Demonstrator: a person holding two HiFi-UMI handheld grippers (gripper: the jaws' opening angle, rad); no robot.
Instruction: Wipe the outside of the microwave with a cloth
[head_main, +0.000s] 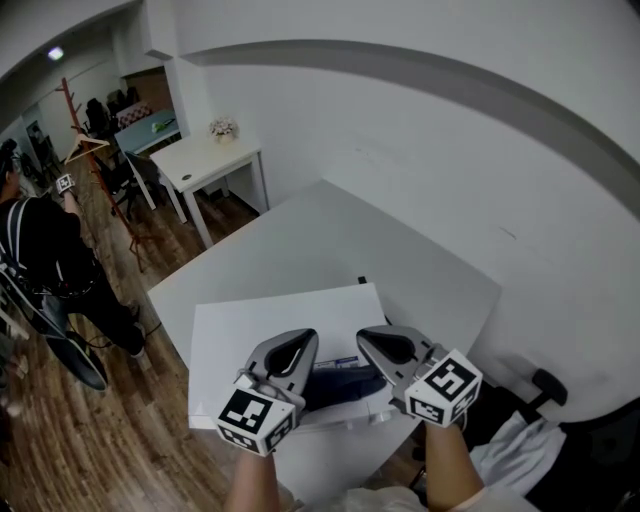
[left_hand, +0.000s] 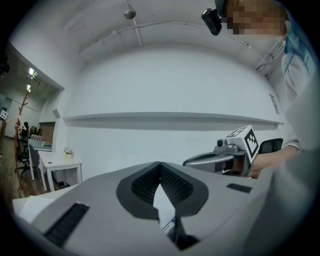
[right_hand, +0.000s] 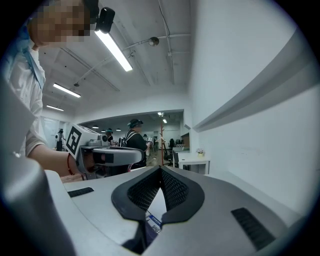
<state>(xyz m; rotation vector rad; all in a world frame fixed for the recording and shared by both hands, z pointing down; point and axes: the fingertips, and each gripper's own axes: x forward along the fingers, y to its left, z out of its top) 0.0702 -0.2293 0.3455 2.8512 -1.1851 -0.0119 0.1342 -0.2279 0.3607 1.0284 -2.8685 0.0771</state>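
Fingers of left gripper (left_hand: 160, 165) and right gripper (right_hand: 160, 169) closed tip to tip, empty; dark blue cloth bundle (head_main: 342, 385) lies just below, between them, atop white boxy microwave (head_main: 270, 335), likely soft, light, limp; pinch a raised fold

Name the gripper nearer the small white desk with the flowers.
Left. The left gripper is toward the desk; the right gripper sits beyond it, farther off.
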